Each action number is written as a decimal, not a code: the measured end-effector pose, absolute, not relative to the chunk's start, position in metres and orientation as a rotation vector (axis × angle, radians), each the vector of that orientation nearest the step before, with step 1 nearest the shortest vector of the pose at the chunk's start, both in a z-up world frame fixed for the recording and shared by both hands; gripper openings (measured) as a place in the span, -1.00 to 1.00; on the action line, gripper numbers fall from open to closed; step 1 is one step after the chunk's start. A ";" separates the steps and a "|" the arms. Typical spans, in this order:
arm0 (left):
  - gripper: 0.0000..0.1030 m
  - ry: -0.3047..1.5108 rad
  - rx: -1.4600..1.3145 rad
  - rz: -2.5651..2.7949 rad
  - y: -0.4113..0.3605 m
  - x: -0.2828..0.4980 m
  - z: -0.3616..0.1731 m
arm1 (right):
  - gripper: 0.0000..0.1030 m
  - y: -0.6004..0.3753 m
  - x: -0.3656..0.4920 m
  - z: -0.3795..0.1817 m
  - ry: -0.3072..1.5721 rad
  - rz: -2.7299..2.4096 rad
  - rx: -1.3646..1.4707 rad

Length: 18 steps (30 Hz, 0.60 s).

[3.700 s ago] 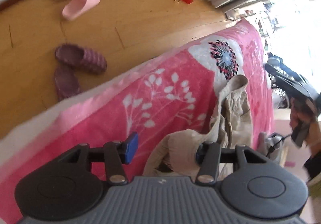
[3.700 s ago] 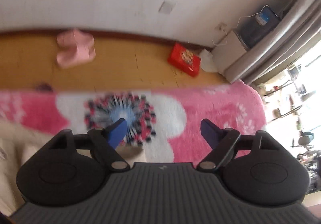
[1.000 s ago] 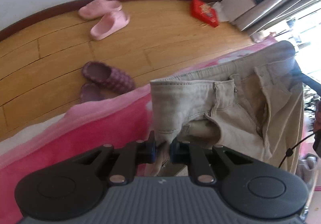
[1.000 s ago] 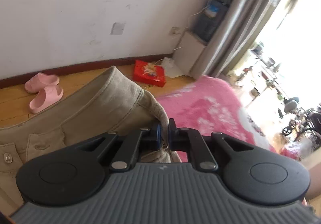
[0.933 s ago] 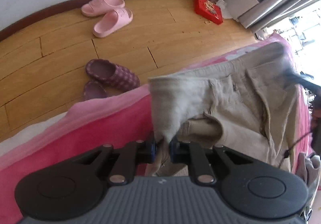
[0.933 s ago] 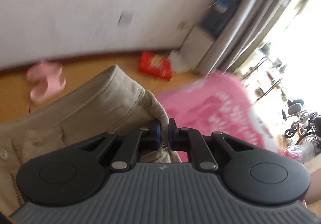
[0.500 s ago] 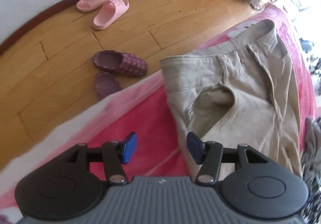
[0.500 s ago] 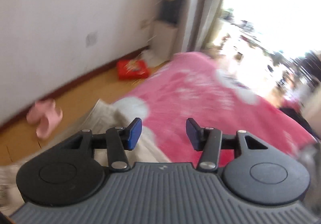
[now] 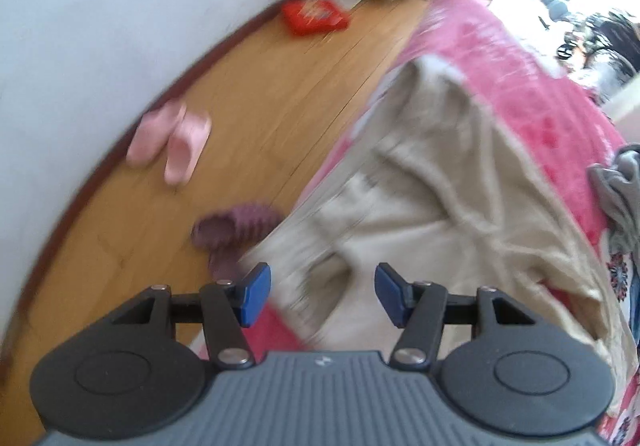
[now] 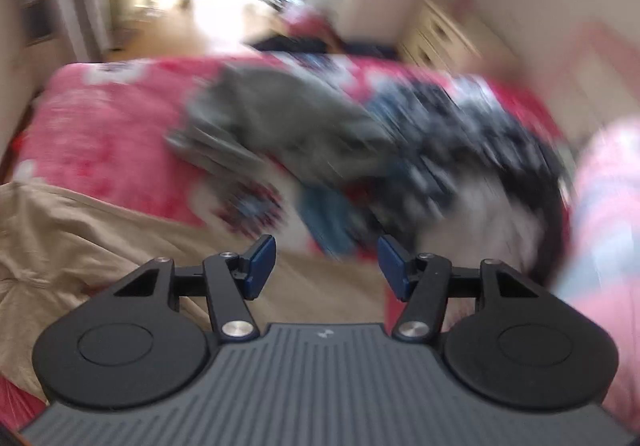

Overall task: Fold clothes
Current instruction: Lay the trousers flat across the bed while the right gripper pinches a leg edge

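Note:
Beige trousers (image 9: 436, 186) lie spread and wrinkled on the pink floral bedspread (image 9: 532, 94), near the bed's edge. My left gripper (image 9: 322, 294) is open and empty, hovering just above the near part of the trousers. In the right wrist view the trousers (image 10: 80, 230) lie at the lower left. My right gripper (image 10: 326, 266) is open and empty, above the bed, facing a blurred pile of grey clothing (image 10: 288, 126) and dark patterned clothing (image 10: 460, 142).
Wooden floor (image 9: 260, 94) beside the bed holds pink slippers (image 9: 172, 146), purple slippers (image 9: 232, 230) and a red packet (image 9: 314, 16). A grey garment (image 9: 616, 186) lies at the bed's right. A pale dresser (image 10: 448, 34) stands behind the bed.
Both grippers have let go of the trousers and opened. The trousers now lie on the bed. The right gripper has swung right toward the clothes pile; the left view has swung too.

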State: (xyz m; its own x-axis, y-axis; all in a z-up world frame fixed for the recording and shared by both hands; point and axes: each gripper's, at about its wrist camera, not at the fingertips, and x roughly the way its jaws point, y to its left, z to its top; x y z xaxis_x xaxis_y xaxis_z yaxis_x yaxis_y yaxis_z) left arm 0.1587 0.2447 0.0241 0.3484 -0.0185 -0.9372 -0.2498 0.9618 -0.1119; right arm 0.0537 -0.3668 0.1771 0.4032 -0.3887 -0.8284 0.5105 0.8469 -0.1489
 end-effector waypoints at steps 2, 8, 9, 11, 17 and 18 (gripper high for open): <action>0.16 1.180 -0.197 0.114 0.208 0.176 0.045 | 0.09 -0.398 0.033 0.150 1.036 -0.588 0.249; 0.17 1.200 0.001 -0.038 0.049 0.215 0.060 | 0.09 -0.484 0.068 0.006 1.186 -0.358 0.336; 0.17 1.204 0.025 -0.070 0.018 0.216 0.058 | 0.08 -0.491 0.080 -0.019 1.221 -0.288 0.277; 0.17 1.216 0.059 -0.128 -0.038 0.209 0.047 | 0.05 -0.500 0.103 -0.057 1.271 -0.154 0.139; 0.16 1.193 0.238 -0.411 -0.179 0.168 -0.010 | -0.02 -0.547 0.150 -0.124 1.253 0.087 0.036; 0.16 1.179 0.266 -0.454 -0.195 0.160 -0.019 | -0.05 -0.549 0.153 -0.134 1.260 0.108 0.004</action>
State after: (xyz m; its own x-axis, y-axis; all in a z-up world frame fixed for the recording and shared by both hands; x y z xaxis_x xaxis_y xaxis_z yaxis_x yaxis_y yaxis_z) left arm 0.1601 -0.1950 -0.0190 0.3068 -0.2021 -0.9301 0.4744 0.8796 -0.0346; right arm 0.1534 -0.5492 -0.1336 0.3019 0.0838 -0.9497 -0.0792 0.9949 0.0627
